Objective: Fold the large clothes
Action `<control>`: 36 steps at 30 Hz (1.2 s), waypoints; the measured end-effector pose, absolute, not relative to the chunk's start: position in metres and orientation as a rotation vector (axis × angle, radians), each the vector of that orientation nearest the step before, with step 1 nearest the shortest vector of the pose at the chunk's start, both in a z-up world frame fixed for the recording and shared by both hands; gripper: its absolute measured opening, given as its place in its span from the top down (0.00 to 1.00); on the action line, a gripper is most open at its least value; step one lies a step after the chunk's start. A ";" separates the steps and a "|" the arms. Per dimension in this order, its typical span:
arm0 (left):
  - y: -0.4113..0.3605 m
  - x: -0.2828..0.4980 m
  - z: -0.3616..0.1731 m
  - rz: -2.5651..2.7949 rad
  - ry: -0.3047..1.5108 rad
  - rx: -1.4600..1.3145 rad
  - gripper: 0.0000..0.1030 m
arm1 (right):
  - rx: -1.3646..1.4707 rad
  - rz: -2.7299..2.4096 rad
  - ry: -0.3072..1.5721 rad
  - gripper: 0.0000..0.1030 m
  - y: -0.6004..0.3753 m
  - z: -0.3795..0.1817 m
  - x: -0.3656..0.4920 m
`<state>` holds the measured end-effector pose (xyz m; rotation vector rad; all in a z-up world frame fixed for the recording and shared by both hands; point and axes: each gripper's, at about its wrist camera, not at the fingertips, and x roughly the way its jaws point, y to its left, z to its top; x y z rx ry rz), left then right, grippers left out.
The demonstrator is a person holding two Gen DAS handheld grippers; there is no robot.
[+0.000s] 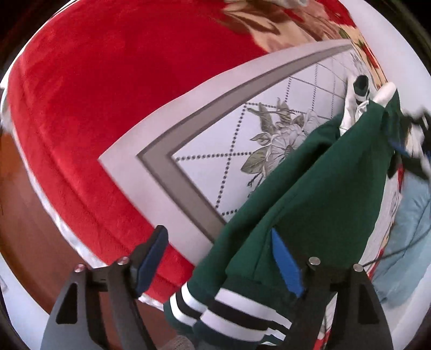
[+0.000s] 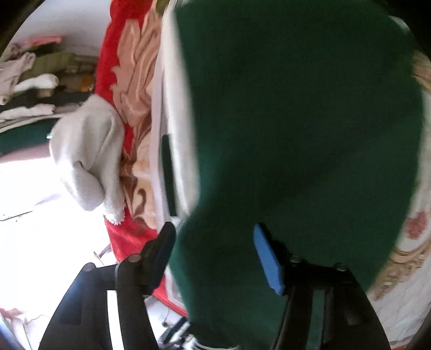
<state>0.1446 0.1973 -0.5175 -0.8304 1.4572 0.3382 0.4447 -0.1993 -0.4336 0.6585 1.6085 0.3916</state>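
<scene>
Two tongs spread wide, left tongs (image 1: 219,262) beside green garment (image 1: 309,193), right tongs (image 2: 215,255) straddling it.

Red plush blanket (image 1: 89,113) covers most of the bed, w/ a beige-and-brown floral patch (image 1: 269,24) at the far end. On top of it lies a white sheet (image 1: 172,140) w/ a grey border band, dotted diamond grid & a printed flower (image 1: 277,140) near the middle. Brown wooden floor (image 1: 24,215) shows below the blanket edge, left side. Pale blue cloth (image 1: 404,242) sits at far right. In right wrist view, a grey-white fleece item (image 2: 86,158) hangs over the red blanket's edge. Behind it, a messy pile of clothes (image 2: 35,78), white, olive & pink, against a pale wall. Floor there is blown out by glare.
</scene>
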 end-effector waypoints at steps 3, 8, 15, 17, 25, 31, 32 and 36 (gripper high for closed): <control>0.193 0.144 -0.526 0.388 1.460 -0.815 0.23 | 0.632 0.349 1.543 0.25 -0.251 -0.428 0.426; 0.186 0.161 -0.532 0.451 1.466 -0.798 0.23 | 0.623 0.276 1.496 0.23 -0.326 -0.476 0.434; 0.141 0.211 -0.488 0.527 1.400 -0.566 0.11 | 0.754 0.408 1.450 0.06 -0.351 -0.545 0.489; 0.126 0.226 -0.485 0.515 1.394 -0.561 0.11 | 0.784 0.412 1.438 0.06 -0.353 -0.545 0.498; 0.069 0.284 -0.478 0.456 1.382 -0.502 0.11 | 0.983 0.247 1.324 0.84 -0.400 -0.537 0.460; 0.021 0.304 -0.472 0.386 1.406 -0.420 0.11 | 1.164 -0.087 1.222 0.85 -0.494 -0.524 0.346; 0.013 0.305 -0.471 0.371 1.408 -0.406 0.11 | 1.188 -0.160 1.204 0.85 -0.515 -0.519 0.313; -0.018 0.308 -0.471 0.333 1.427 -0.326 0.11 | 1.178 -0.344 1.280 0.83 -0.581 -0.500 0.181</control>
